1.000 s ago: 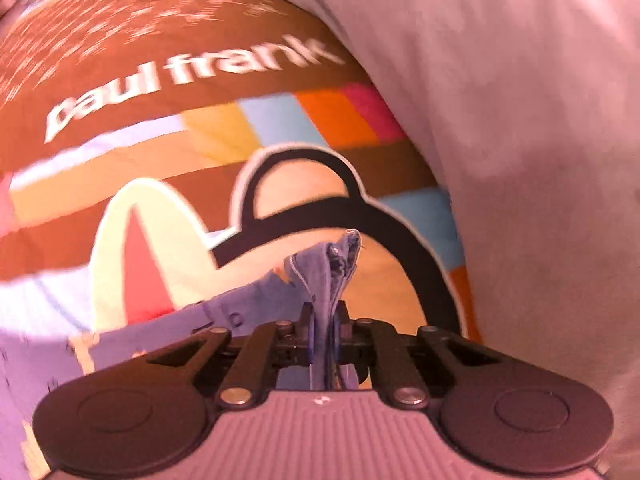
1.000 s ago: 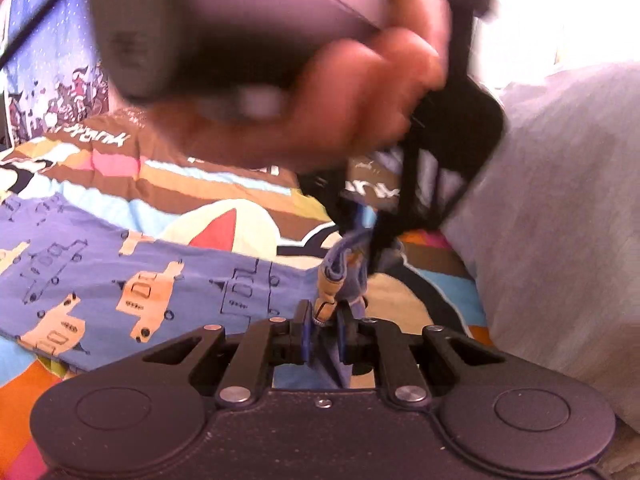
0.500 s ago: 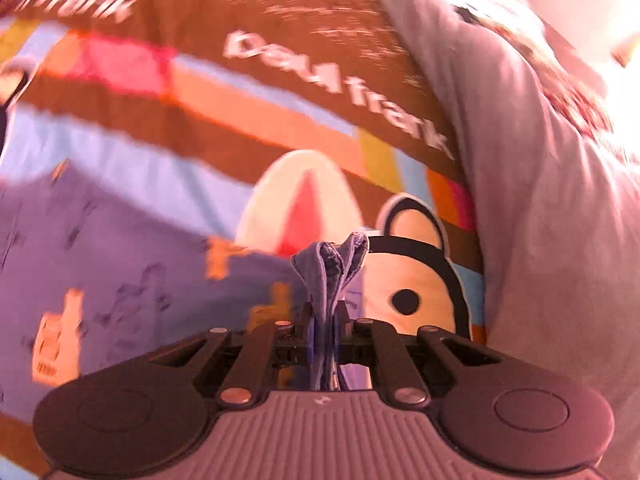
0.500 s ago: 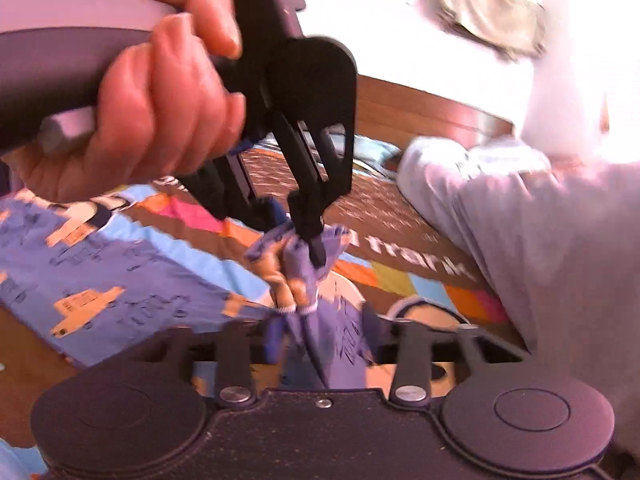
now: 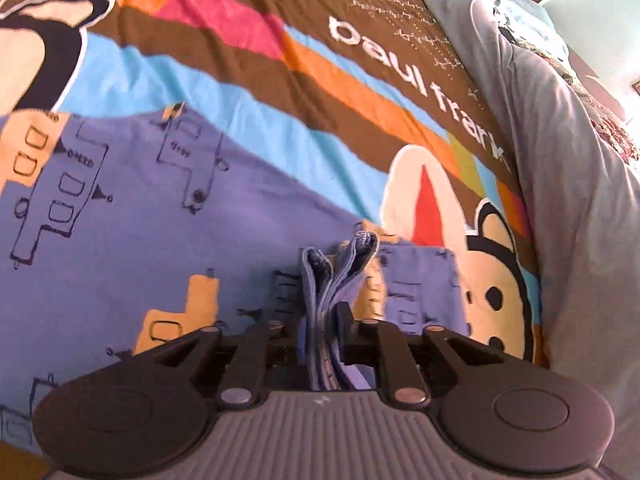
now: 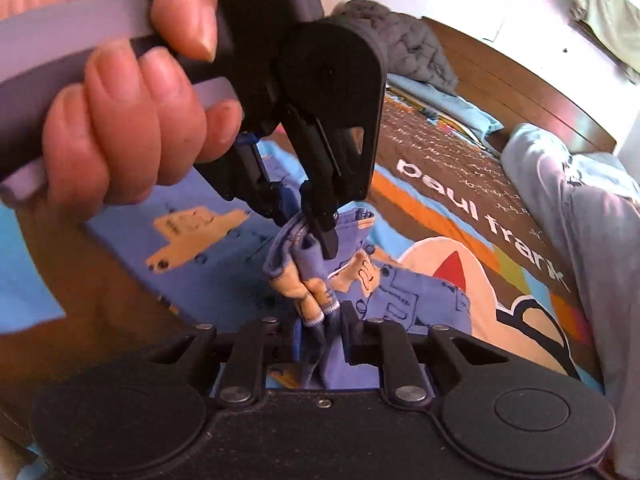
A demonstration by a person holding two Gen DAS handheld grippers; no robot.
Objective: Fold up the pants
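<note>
Blue pants (image 5: 120,220) with orange vehicle prints lie flat on the bed. A bunched fold of them (image 5: 340,264) stands up between the jaws of my left gripper (image 5: 322,312), which are opening but still touch the cloth. In the right wrist view the left gripper (image 6: 308,232), held by a hand (image 6: 120,120), comes down from the upper left and pinches the same bunch (image 6: 304,280). Just below it my right gripper (image 6: 322,320) is closing, with the lower part of that bunch between its jaws. The rest of the pants (image 6: 416,300) spreads out to the right.
A striped cartoon bedspread (image 5: 360,80) with white lettering covers the bed. A pale grey quilt or pillow (image 5: 580,200) runs along the right side. A grey knitted blanket (image 6: 400,40) and a wooden headboard (image 6: 520,92) are at the far end.
The left gripper carried its fold across the bed, and it now sits over the flat part of the pants. The right gripper's jaws spread and then narrowed again around the bunch.
</note>
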